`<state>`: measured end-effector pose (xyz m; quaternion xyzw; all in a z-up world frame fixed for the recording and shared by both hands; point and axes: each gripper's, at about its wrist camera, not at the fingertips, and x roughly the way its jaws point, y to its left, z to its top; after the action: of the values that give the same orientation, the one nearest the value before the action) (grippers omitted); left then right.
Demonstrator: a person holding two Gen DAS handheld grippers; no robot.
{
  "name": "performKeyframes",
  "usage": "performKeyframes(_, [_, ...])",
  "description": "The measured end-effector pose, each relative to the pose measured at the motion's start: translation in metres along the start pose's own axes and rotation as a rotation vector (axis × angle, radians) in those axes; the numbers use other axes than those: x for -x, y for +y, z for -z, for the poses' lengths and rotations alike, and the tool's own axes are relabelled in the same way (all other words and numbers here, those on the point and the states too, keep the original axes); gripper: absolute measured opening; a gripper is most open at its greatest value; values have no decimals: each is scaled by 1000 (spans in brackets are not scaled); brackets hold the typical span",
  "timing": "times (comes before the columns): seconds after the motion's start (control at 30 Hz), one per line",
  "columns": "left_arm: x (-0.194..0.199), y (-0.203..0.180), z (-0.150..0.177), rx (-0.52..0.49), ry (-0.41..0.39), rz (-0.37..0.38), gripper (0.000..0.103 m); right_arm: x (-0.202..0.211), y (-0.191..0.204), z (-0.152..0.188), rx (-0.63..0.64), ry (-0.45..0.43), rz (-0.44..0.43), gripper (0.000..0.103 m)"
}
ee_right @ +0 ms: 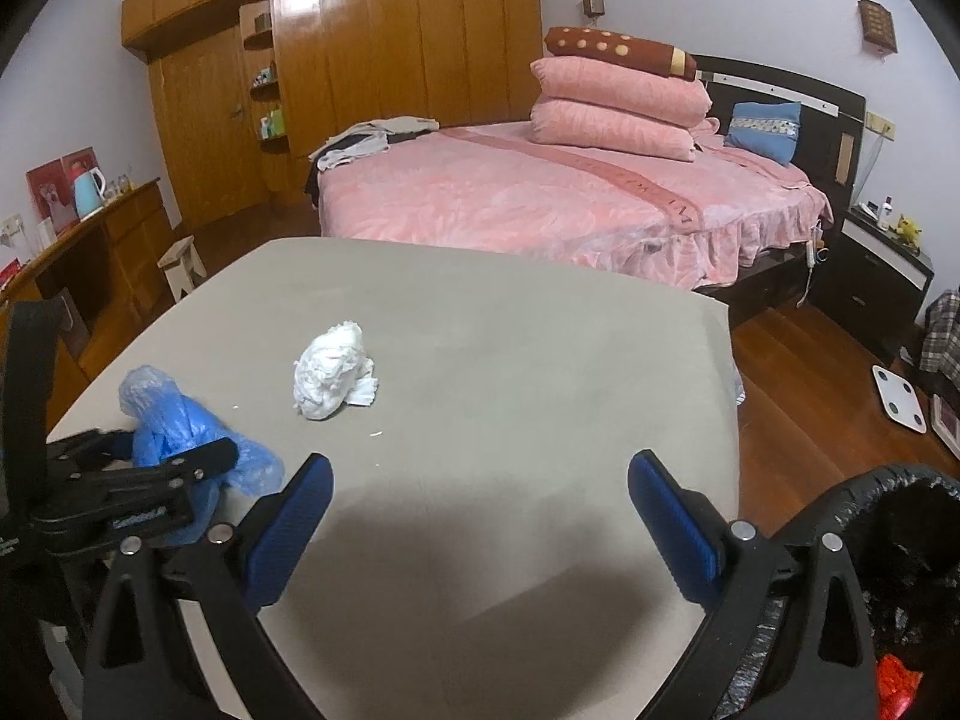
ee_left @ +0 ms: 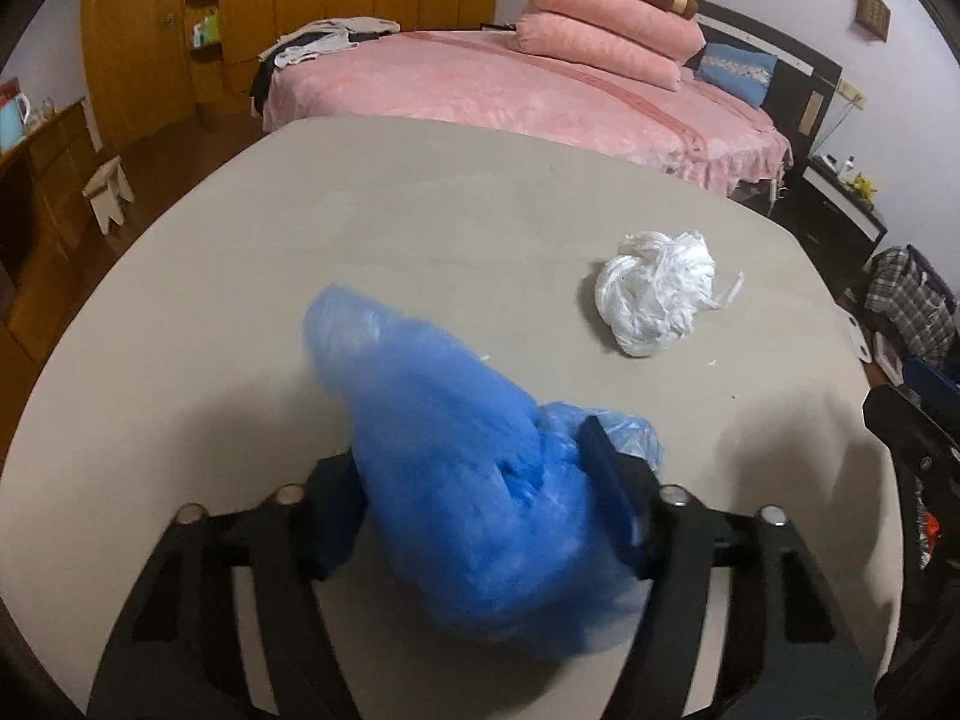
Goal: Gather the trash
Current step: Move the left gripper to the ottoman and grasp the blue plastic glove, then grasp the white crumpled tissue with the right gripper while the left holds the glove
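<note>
The left claw (ee_left: 480, 516) is clamped on a blue bag (ee_left: 456, 468) near the surface's (ee_left: 420, 228) near edge. A white wad (ee_left: 657, 294) lies toward the middle. The right claw (ee_right: 480, 516) stands apart, holding nothing, beside a black-lined bin (ee_right: 852, 516).

The blue bag (ee_left: 456, 480) looked like thin, crinkled plastic. The counter (ee_right: 510, 330) was matt; the wardrobe (ee_right: 372, 60) behind it was glossy wood.

Your crumpled blue plastic bag (ee_left: 468, 480) sat pinched at the table's near edge; the white wad (ee_left: 657, 294) lay apart, farther in.
</note>
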<state>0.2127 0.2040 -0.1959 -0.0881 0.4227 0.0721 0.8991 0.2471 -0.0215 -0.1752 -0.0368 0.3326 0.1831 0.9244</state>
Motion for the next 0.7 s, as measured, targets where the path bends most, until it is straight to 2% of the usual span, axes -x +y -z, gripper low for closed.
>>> performKeyframes(0.1, [1,1,1,10,-11,26,46,-3,2,0,6,5,-4,97])
performKeyframes(0.23, [11,2,-2,26,-48,27,44,-6,7,-4,14,-1,-15,97])
performKeyframes(0.5, [42,11,-18,19,-151,-26,44,-27,30,-27,15,-20,-65,97])
performKeyframes(0.7, [45,26,-30,24,-167,-71,44,-59,53,-41,17,14,-82,97])
